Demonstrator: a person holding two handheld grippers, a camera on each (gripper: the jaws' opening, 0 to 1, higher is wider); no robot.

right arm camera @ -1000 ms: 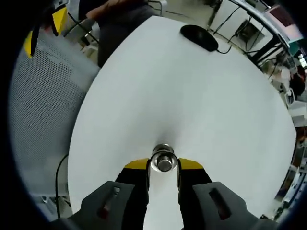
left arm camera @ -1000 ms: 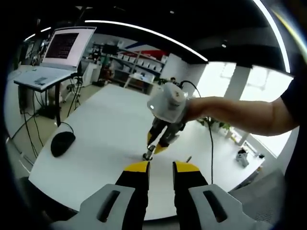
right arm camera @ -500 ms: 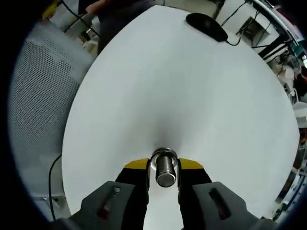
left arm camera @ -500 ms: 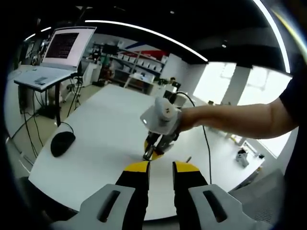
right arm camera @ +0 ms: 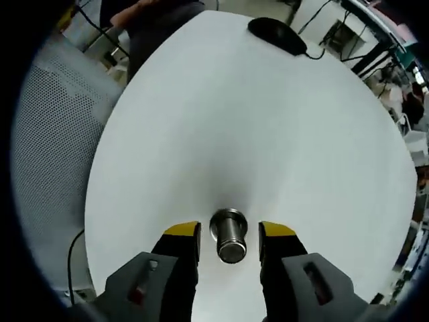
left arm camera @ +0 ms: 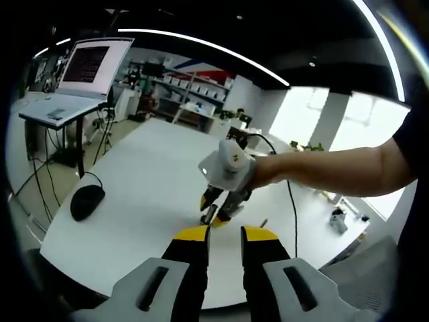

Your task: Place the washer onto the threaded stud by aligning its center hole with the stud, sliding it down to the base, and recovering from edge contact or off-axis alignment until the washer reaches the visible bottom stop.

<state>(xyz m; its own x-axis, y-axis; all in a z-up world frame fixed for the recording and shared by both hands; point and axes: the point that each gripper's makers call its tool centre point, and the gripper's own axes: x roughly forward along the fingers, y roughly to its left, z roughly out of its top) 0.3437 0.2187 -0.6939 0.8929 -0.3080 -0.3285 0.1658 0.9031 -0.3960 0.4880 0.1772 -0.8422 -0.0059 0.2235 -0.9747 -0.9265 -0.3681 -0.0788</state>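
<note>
1. In the right gripper view we see the threaded stud (right arm camera: pixel 230 241) from nearly end-on, standing on the white table (right arm camera: pixel 268 121), with the washer (right arm camera: pixel 228 219) ringing its base at 12 o'clock of the stud's face.
2. The right gripper (right arm camera: pixel 230 230) has its yellow-tipped jaws spread, one at 9 and one at 3 o'clock of the stud, both clear of it and holding nothing.
3. The left gripper view gives us the side angle: the right gripper (left arm camera: pixel 216 206) points down over the table (left arm camera: pixel 141 201), held by a hand (left arm camera: pixel 268 168).
4. The left gripper (left arm camera: pixel 224 233) sits at 6 o'clock, jaws slightly parted and empty.
5. A mouse (left arm camera: pixel 87 200) lies at 9 o'clock, and a laptop (left arm camera: pixel 84 74) at 10; we cannot read its screen.
</note>
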